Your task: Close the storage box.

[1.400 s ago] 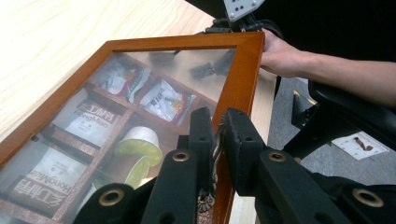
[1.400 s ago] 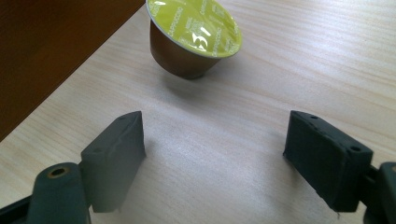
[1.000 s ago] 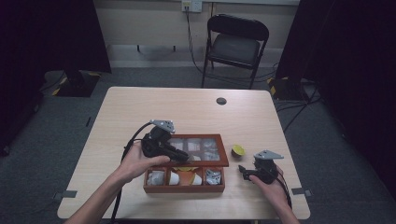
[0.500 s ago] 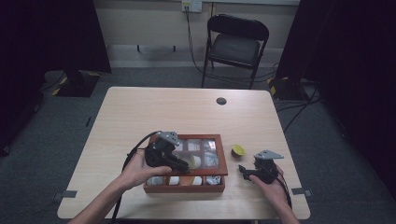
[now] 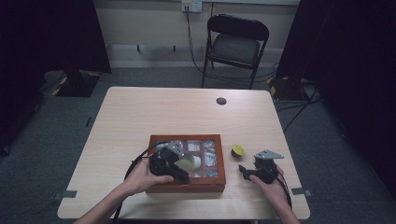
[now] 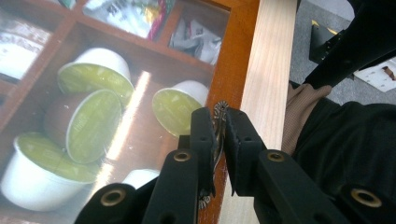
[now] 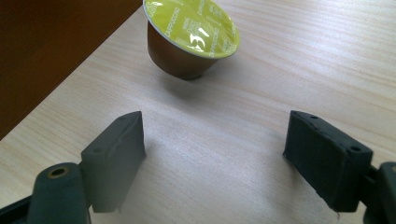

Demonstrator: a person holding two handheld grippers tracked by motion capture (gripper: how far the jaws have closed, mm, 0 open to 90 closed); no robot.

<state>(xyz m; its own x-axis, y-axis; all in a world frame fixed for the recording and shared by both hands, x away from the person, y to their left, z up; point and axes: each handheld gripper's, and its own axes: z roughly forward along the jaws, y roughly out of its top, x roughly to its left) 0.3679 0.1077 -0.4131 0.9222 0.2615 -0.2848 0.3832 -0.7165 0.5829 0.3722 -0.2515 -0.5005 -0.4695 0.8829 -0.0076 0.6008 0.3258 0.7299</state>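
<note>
A brown wooden box [image 5: 196, 185] with a glass lid stands near the table's front edge. Through the glass I see white and brown capsules [image 6: 91, 128] with green foil tops in its compartments. My left gripper [image 5: 183, 177] [image 6: 219, 115] is shut on a small metal clasp [image 6: 220, 107] at the front edge of the lid frame [image 6: 233, 60]. A loose brown capsule [image 5: 237, 150] [image 7: 191, 35] with a yellow-green foil top sits on the table right of the box. My right gripper [image 5: 243, 171] [image 7: 215, 140] hovers open just short of it, nothing between its jaws.
A small black round disc [image 5: 221, 101] lies at the far side of the table [image 5: 187, 112]. A folding chair [image 5: 236, 42] stands behind the table. The box's dark side wall [image 7: 51, 46] is close on the left in the right gripper view.
My left gripper has moved down and toward the person with the lid's front edge, and the lid has come down over the box. The right gripper has stayed put.
</note>
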